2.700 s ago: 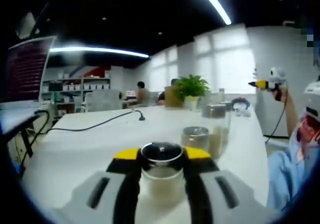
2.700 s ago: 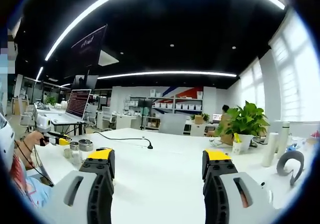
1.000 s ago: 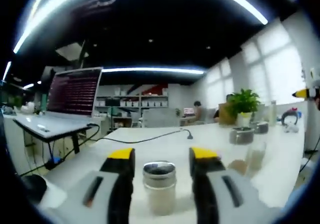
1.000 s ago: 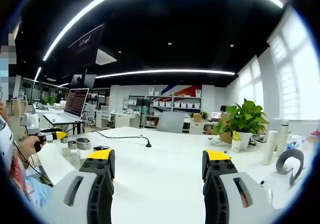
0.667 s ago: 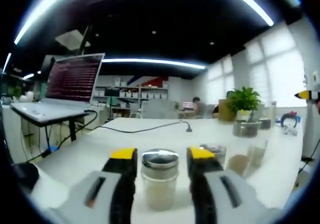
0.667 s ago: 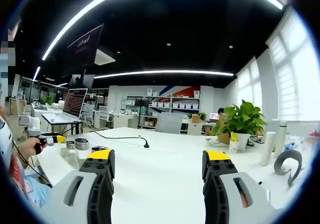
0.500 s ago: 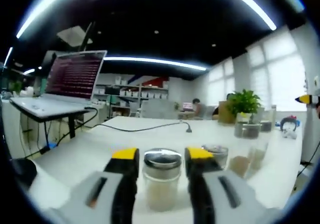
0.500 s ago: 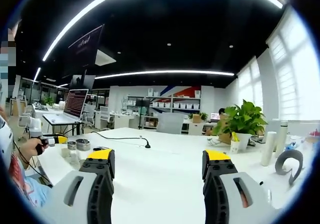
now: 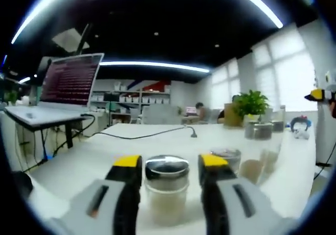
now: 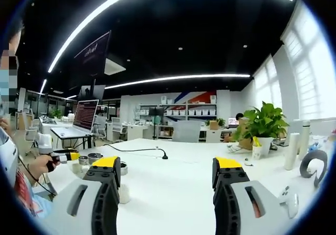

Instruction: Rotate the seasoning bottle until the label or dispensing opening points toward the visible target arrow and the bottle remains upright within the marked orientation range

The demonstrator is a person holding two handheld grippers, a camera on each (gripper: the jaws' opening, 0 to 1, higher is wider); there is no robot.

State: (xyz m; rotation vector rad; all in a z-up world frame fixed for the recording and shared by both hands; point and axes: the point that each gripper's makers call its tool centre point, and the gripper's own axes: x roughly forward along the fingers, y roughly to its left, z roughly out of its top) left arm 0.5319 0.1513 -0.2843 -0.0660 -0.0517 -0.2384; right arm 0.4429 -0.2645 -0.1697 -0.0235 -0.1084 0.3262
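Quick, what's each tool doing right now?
Left tool: around the seasoning bottle; whether it grips cannot be told.
Right tool: open, holding nothing, above the white table.

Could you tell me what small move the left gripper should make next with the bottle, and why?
Probably close the left gripper on the bottle before any turning. In the left gripper view the bottle stands upright on the table between the jaws, with a narrow gap on each side, so they do not seem to grip it yet. I cannot make out a label or arrow, so the turn direction is unclear.
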